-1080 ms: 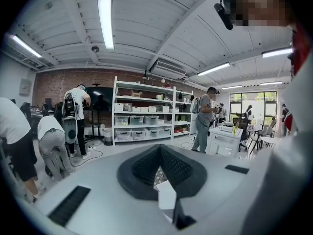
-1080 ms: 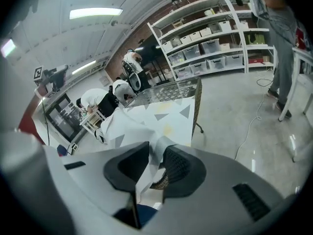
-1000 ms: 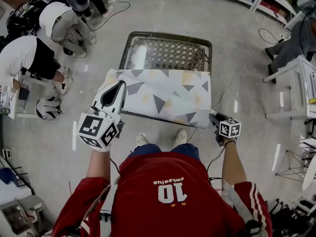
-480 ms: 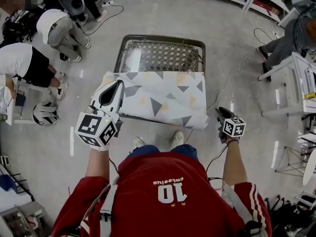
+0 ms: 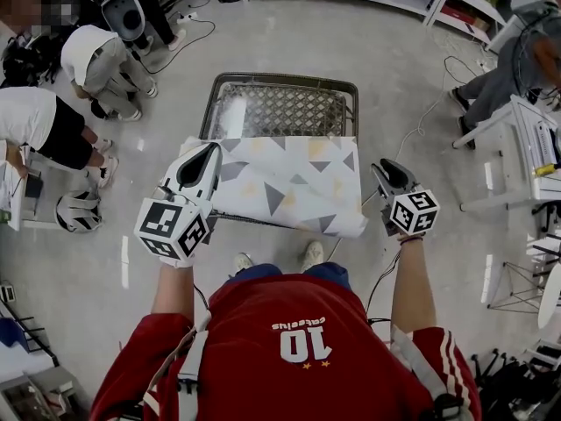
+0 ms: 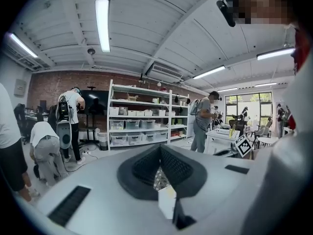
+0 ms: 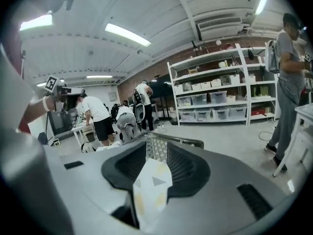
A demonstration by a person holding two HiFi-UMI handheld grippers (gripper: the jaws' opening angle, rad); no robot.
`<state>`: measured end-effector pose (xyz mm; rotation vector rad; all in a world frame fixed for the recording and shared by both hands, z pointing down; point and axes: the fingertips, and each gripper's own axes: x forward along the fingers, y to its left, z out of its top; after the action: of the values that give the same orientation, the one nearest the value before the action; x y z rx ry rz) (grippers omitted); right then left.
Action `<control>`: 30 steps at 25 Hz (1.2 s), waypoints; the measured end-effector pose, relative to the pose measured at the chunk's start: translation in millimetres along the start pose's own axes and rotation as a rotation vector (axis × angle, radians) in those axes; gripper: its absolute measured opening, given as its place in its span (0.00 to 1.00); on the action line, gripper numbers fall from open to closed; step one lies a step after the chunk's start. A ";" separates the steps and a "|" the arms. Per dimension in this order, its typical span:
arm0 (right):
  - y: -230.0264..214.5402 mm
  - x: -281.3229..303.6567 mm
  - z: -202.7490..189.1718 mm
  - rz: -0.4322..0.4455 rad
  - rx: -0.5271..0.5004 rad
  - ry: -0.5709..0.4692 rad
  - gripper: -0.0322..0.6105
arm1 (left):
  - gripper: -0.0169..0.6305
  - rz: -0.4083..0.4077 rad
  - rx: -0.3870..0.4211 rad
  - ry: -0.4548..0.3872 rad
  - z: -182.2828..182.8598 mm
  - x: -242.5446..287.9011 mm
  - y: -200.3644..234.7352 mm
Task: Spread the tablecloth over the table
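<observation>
A white tablecloth (image 5: 289, 178) with grey and yellow triangles lies over the near half of a metal mesh table (image 5: 280, 82); the far half is bare. My left gripper (image 5: 210, 149) is shut on the cloth's near left corner, and a bit of cloth (image 6: 166, 202) shows between its closed jaws (image 6: 159, 148). My right gripper (image 5: 382, 168) is raised beside the cloth's right edge. Its jaws have just been opening, but a thick fold of cloth (image 7: 151, 185) still fills the gap between them (image 7: 157, 142).
Two people bend over at the left (image 5: 105, 51) (image 5: 35, 121), with a helmet-like object (image 5: 77, 210) on the floor. A person (image 5: 517, 68) stands by a white table (image 5: 535, 147) at the right. A cable (image 5: 421, 121) runs across the floor. Shelves line the back.
My right gripper has risen from beside the cloth's near right corner to beside its right edge. The left gripper has kept its place.
</observation>
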<state>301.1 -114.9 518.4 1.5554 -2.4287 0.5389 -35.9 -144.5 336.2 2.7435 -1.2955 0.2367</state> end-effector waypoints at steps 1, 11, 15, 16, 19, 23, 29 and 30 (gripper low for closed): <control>7.2 1.7 16.5 0.005 -0.012 -0.031 0.25 | 0.04 0.000 0.000 -0.004 1.4 1.1 0.4; 109.5 10.1 160.2 0.126 -0.128 -0.286 0.25 | 0.04 0.006 0.001 -0.054 21.7 18.4 -6.4; 132.2 12.9 187.5 0.142 -0.150 -0.327 0.25 | 0.04 0.021 0.011 -0.080 32.5 25.0 -9.4; 134.5 12.9 193.5 0.130 -0.156 -0.335 0.25 | 0.04 0.031 0.018 -0.086 35.7 26.3 -9.6; 133.4 11.4 206.0 0.034 -0.182 -0.341 0.25 | 0.04 0.084 0.049 -0.096 44.3 27.7 -8.5; 124.9 7.1 209.8 -0.043 -0.160 -0.343 0.24 | 0.04 0.125 0.072 -0.115 52.5 28.8 -11.5; 101.5 -0.4 211.5 -0.061 -0.135 -0.354 0.14 | 0.04 0.151 0.051 -0.128 54.5 38.7 -23.5; 98.2 -1.7 211.1 -0.058 -0.138 -0.352 0.13 | 0.04 0.155 0.042 -0.128 54.6 40.5 -26.6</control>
<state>217.5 -163.0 306.5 1.7799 -2.5894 0.0878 15.4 -166.8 289.3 2.7347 -1.5554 0.1013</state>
